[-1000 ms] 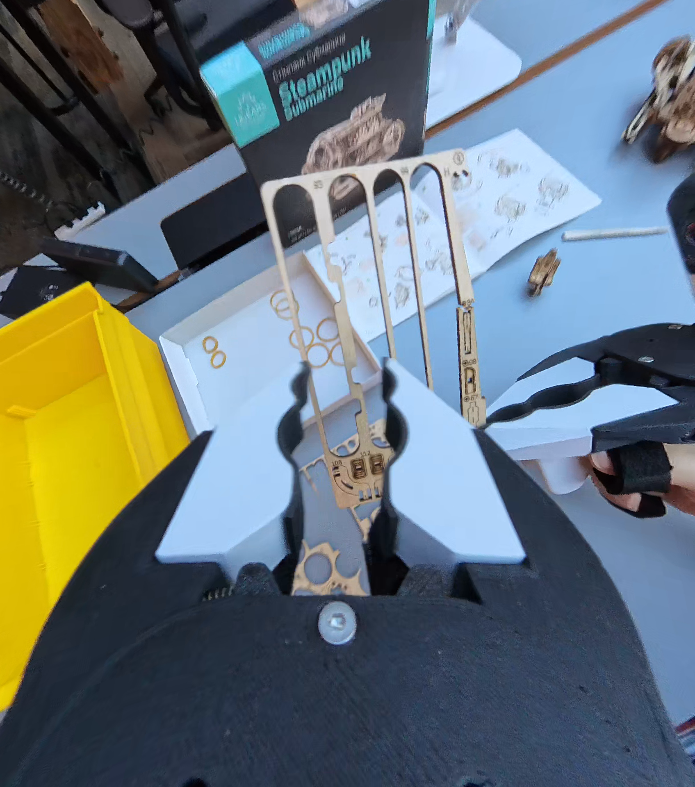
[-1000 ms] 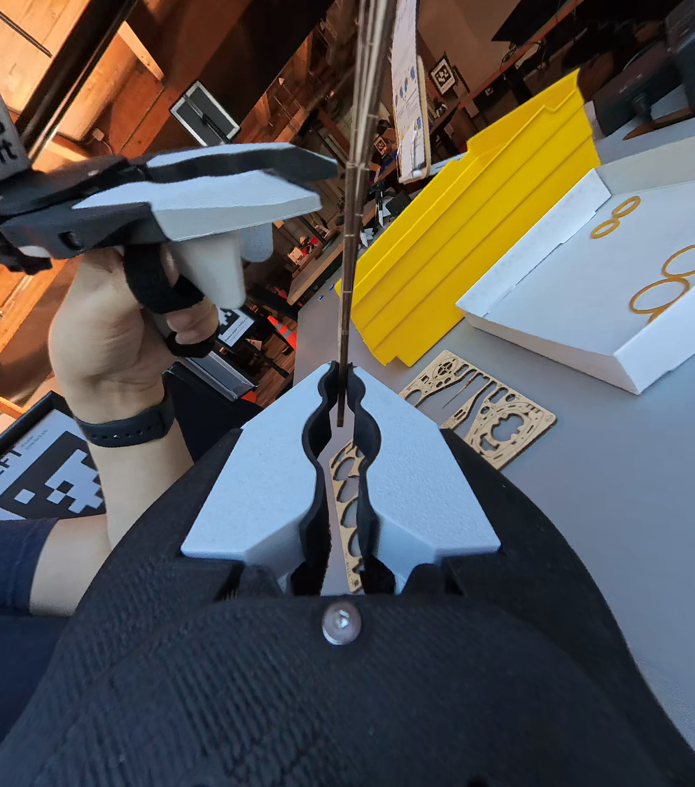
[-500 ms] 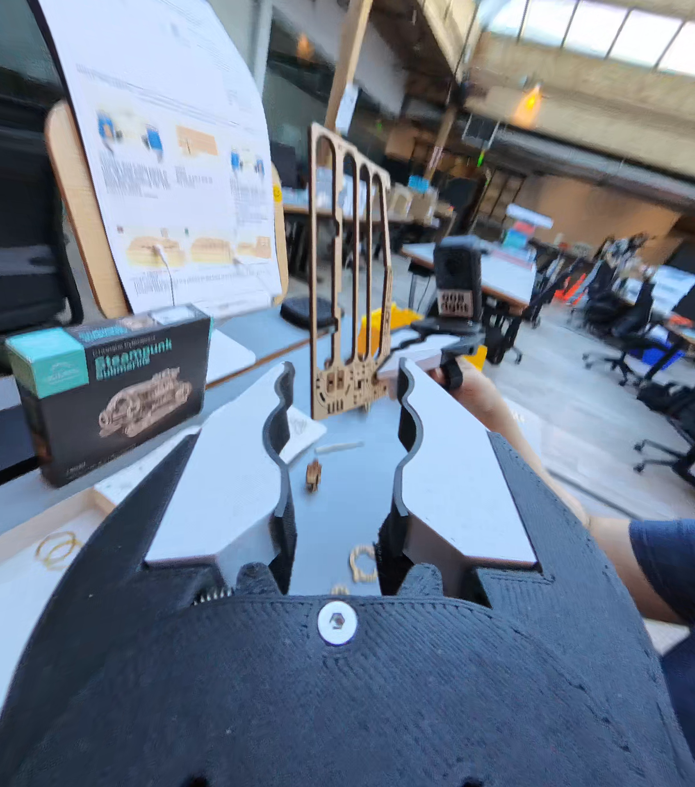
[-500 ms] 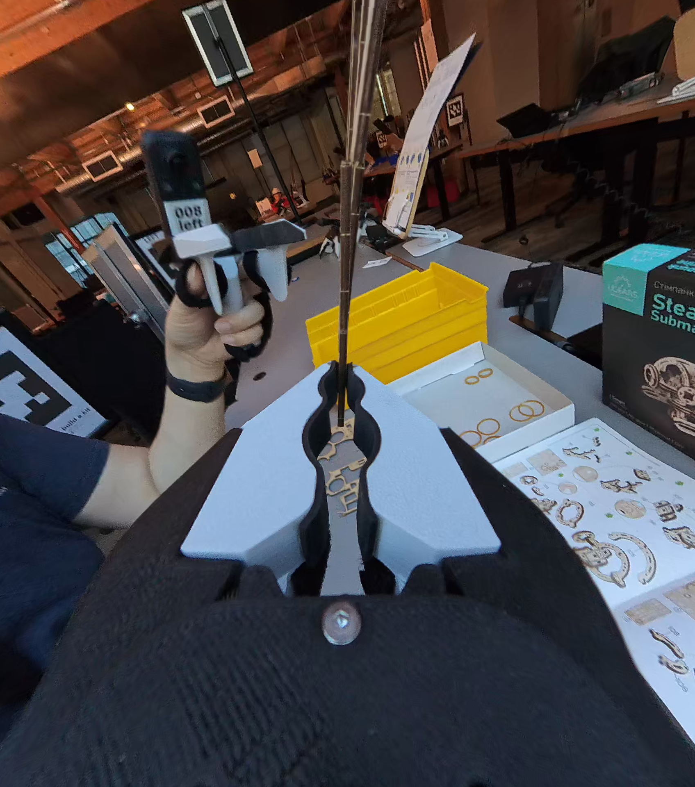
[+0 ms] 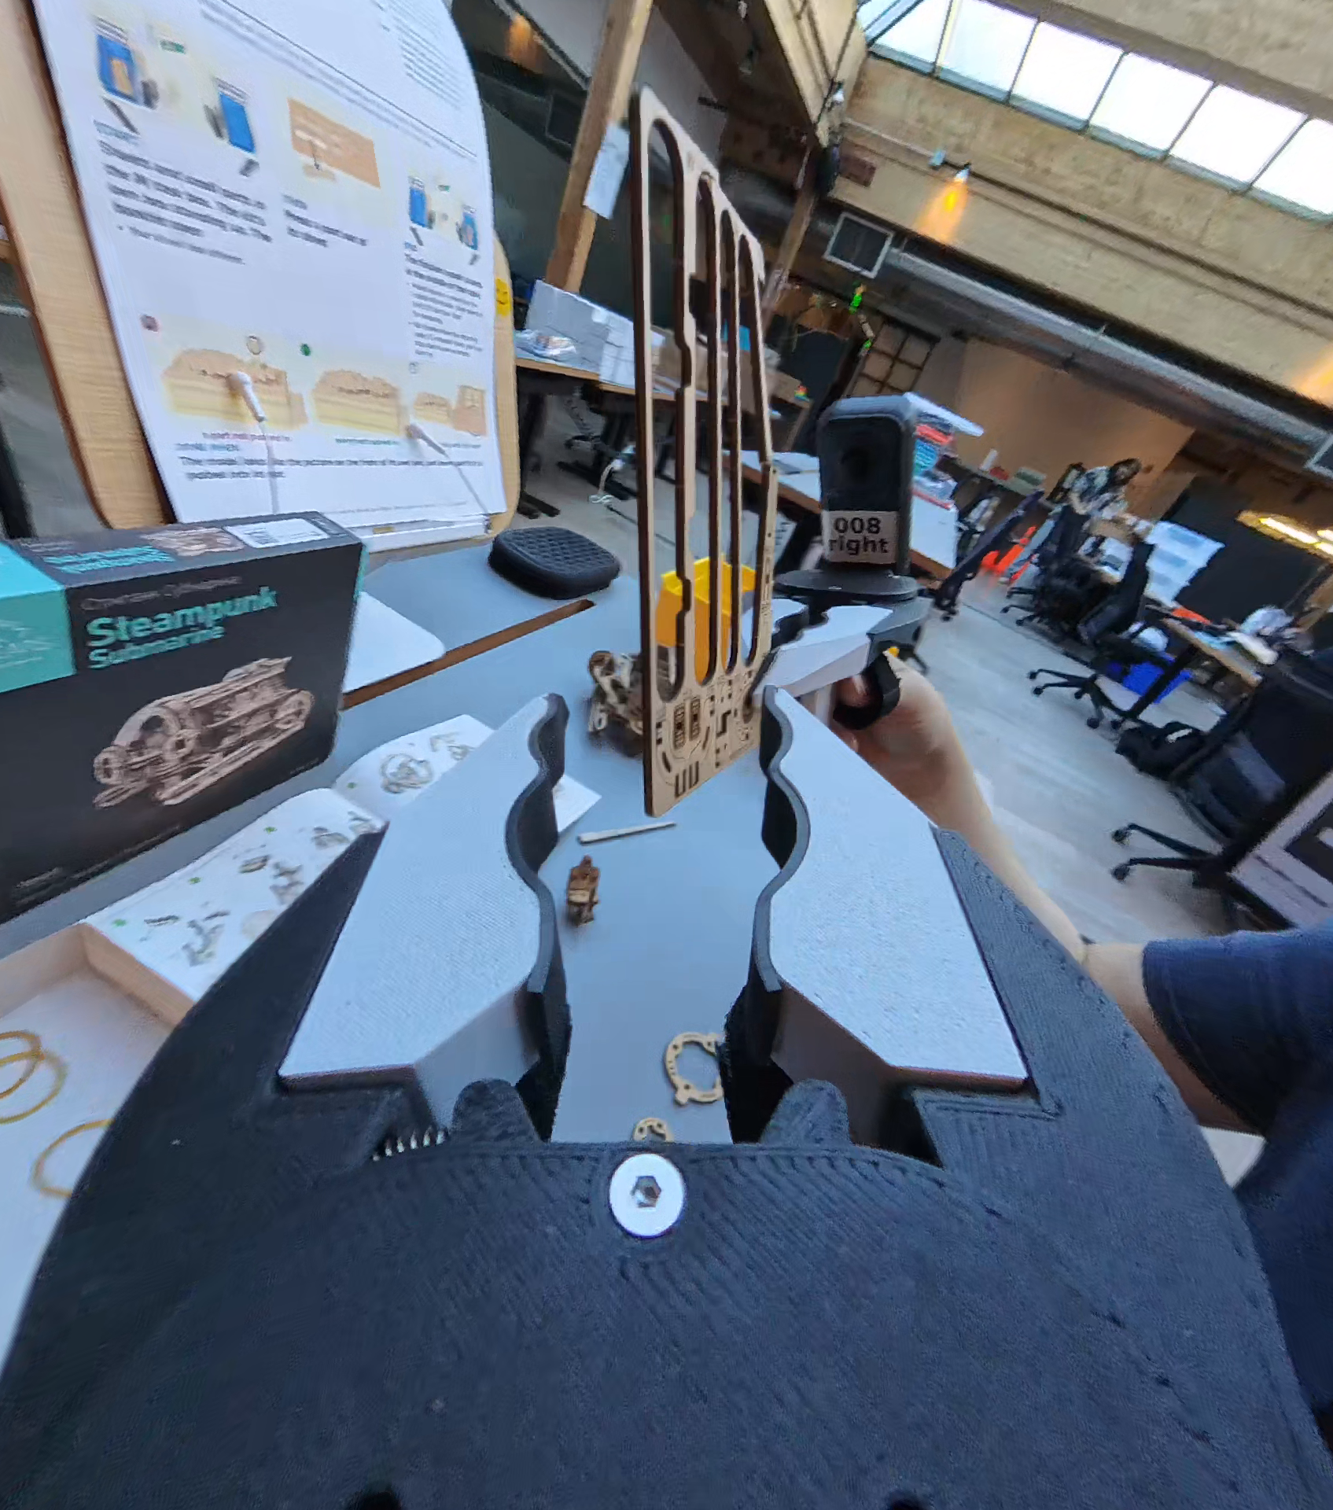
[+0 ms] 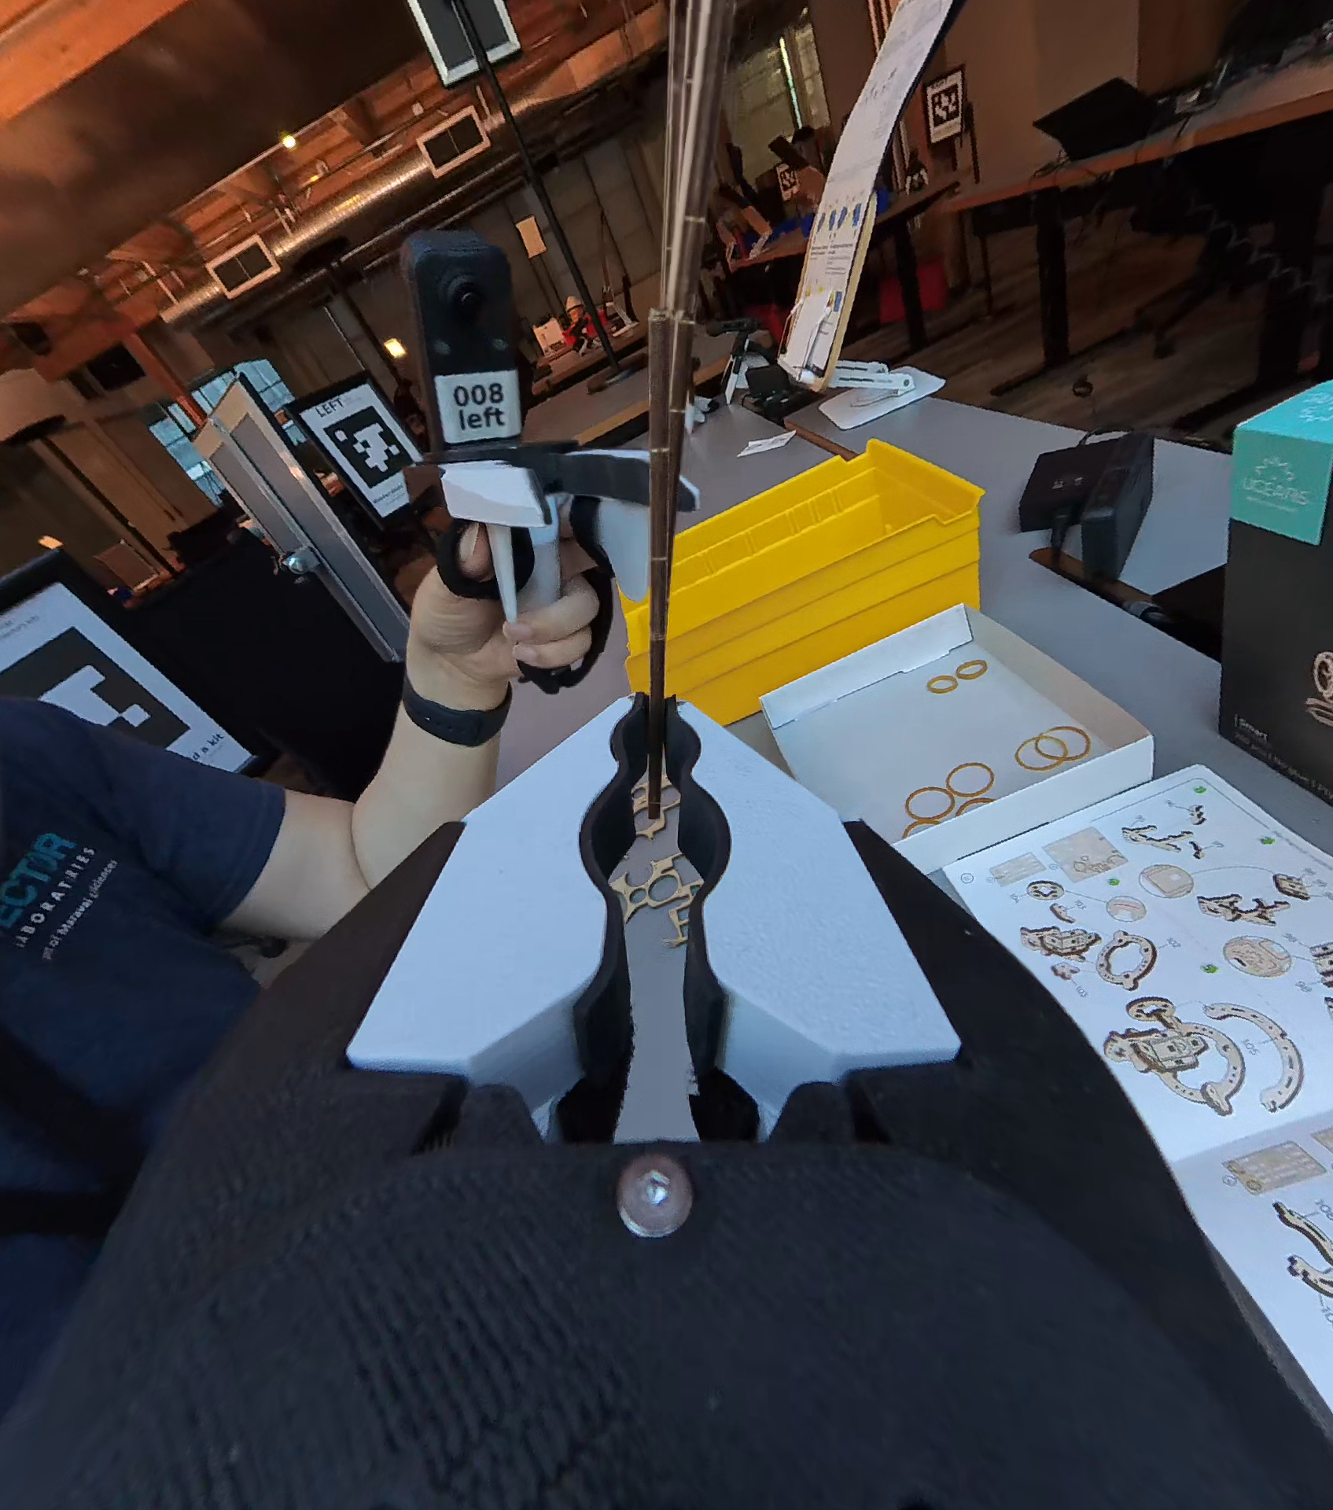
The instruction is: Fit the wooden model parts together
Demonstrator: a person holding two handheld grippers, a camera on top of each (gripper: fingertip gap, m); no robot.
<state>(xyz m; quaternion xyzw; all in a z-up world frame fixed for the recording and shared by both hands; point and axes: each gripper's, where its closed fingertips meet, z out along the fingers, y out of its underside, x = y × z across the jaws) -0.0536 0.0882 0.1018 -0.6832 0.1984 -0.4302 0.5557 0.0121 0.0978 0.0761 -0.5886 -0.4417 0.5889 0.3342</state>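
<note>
The right tool (image 6: 653, 727) pinched the thin slotted wooden parts sheet (image 5: 695, 490) upright above the grey bench (image 5: 646, 923); beside that sheet, the left tool (image 5: 659, 727) gaped empty.

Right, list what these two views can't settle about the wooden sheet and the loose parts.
- Wooden sheet, right wrist view: seen edge-on, so its cutouts are hidden.
- Sheet's top, right wrist view: cut off by the upper edge.
- Right gripper, left wrist view: its fingertips sit behind the sheet.
- Flat parts on the table, left wrist view: partly covered by the left gripper.
</note>
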